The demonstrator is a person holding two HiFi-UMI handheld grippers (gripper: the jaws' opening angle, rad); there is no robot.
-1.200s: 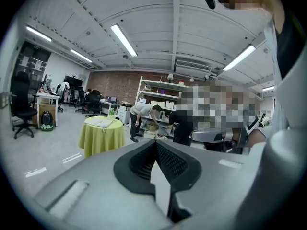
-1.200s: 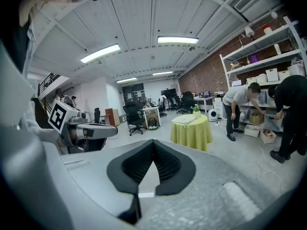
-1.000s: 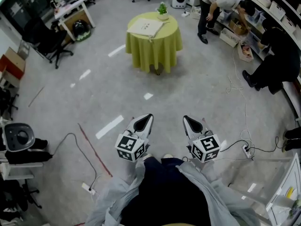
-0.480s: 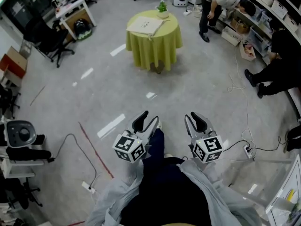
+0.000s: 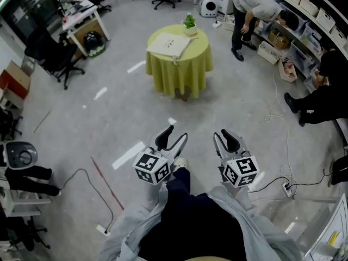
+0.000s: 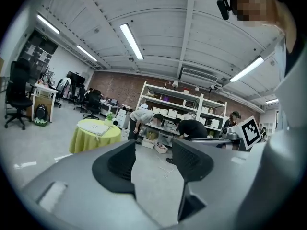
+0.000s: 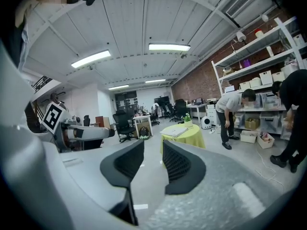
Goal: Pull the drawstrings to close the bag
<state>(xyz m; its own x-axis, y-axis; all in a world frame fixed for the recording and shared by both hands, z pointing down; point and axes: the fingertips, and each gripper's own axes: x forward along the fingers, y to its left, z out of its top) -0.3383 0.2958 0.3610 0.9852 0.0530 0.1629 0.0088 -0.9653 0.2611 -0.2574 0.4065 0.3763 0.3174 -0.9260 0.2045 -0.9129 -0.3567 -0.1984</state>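
A cream drawstring bag (image 5: 169, 44) lies flat on a round table with a yellow-green cloth (image 5: 179, 64), far ahead across the grey floor. The bag (image 6: 94, 127) shows small in the left gripper view, and the bag (image 7: 176, 132) shows small in the right gripper view. My left gripper (image 5: 175, 136) and right gripper (image 5: 224, 136) are held side by side at waist height, well short of the table. Both pairs of jaws are opening, with nothing between them. The left gripper (image 6: 153, 150) and the right gripper (image 7: 152, 152) point toward the table.
A small potted plant (image 5: 188, 22) stands at the table's far edge. People (image 5: 255, 7) bend at shelves (image 5: 304, 15) along the right wall. Cables and a power strip (image 5: 284, 186) lie on the floor at right, a red line (image 5: 106, 181) at left. Office chairs (image 5: 54, 53) and desks stand at back left.
Both grippers' jaws have gone from shut to apart. The grippers have lifted slightly forward, and a foot has stepped forward between them.
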